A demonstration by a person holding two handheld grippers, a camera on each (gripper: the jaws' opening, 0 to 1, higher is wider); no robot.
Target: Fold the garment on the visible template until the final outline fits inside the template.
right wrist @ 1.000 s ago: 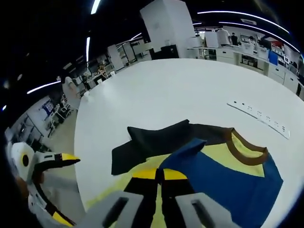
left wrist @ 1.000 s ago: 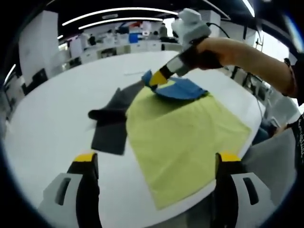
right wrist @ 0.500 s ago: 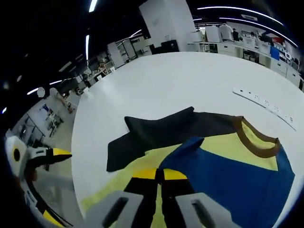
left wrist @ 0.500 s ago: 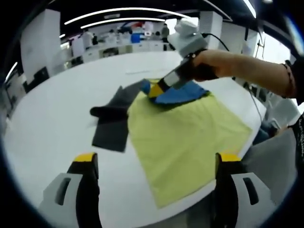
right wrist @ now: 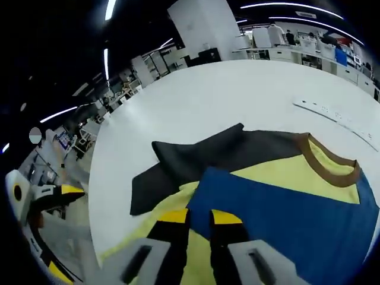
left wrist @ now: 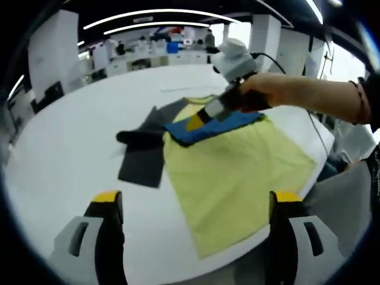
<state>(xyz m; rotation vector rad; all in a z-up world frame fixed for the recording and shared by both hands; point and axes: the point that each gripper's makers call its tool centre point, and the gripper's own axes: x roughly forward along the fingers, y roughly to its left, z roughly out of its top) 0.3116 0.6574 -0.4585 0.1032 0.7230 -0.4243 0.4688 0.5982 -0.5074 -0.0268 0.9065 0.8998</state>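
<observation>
While the T-shirt (left wrist: 231, 172) lies spread on the white desk (left wrist: 65, 154), its yellow body reaches from beneath the right hand-held gripper (left wrist: 195, 122) down toward the left hand-held gripper (left wrist: 196, 205), whose two yellow-tipped jaws stand wide apart and hold nothing, above the near hem. In the right gripper view the right hand-held gripper (right wrist: 193, 216) has its jaws almost together with a narrow gap, at the edge of the blue panel (right wrist: 285, 217) folded over the yellow cloth; whether they pinch it I cannot tell. Beyond its tips lie the dark sleeve (right wrist: 178, 163) and the brown collar (right wrist: 323, 159). A white strip (right wrist: 332, 116) lies farther off on the desk, well apart from the shirt.
</observation>
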